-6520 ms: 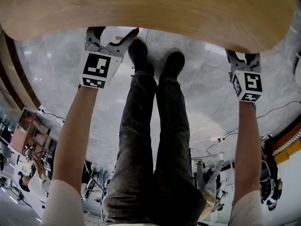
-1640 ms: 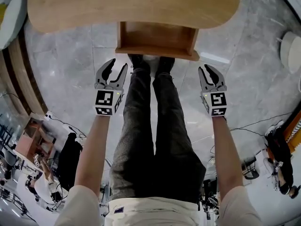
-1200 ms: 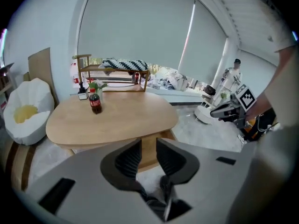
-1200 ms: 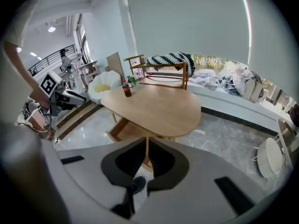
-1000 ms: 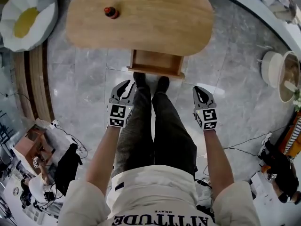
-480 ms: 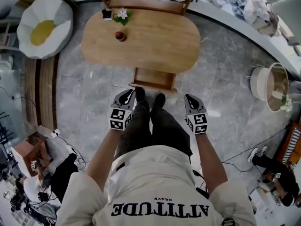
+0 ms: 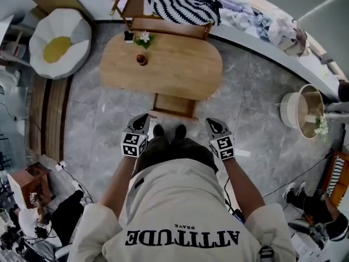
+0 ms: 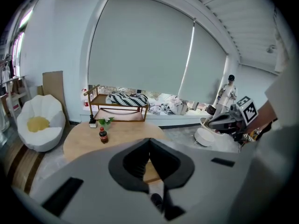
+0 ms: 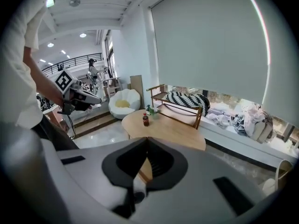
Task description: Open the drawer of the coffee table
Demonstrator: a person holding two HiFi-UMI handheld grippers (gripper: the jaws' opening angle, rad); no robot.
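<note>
The oval wooden coffee table stands ahead of me, and its drawer is pulled out toward my feet. I stand upright behind it. My left gripper hangs in the air to the left of the drawer front, clear of it. Its jaws have just closed, with nothing between them. To the right of the drawer my right gripper is held at the same height, shut and empty. In the left gripper view the left gripper points over the table. The right gripper likewise looks across the table.
A small dark bottle and a flower pot stand on the table's far left. Behind it is a wooden rack with a striped cushion. A white beanbag sits far left, a round white basket at right.
Both grippers have risen as I straightened up, so the table and drawer look smaller and farther below. The left jaws have gone from slightly apart to shut.
</note>
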